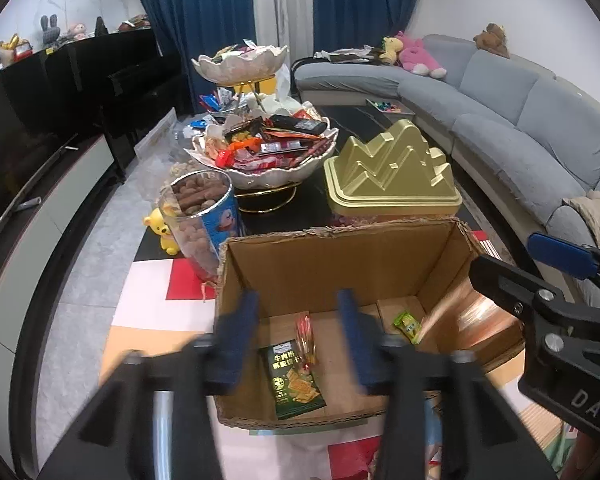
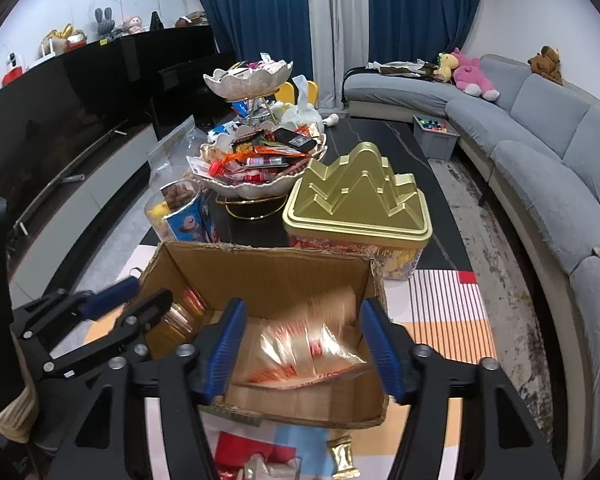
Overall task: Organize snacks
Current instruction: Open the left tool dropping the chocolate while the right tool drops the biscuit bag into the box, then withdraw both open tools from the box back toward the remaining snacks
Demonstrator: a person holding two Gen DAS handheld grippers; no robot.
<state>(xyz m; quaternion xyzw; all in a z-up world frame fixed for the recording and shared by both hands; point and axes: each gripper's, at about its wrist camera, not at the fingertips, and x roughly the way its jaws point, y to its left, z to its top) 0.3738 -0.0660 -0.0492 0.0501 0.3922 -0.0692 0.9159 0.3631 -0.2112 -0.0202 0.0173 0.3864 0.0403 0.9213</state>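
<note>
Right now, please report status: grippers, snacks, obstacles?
Left gripper open, empty. Right gripper open, shiny packet dropping into the cardboard box. Green packet inside. Nothing blocking.

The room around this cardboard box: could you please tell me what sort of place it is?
Most likely a home living room: a grey sectional sofa with plush toys, blue curtains, and a dark coffee table laden with snack bowls.

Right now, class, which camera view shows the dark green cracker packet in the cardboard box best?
The left wrist view: the dark green cracker packet lies flat and sharp on the cardboard box floor. The right wrist view does not show it; a blurred shiny bag fills the box there.
</note>
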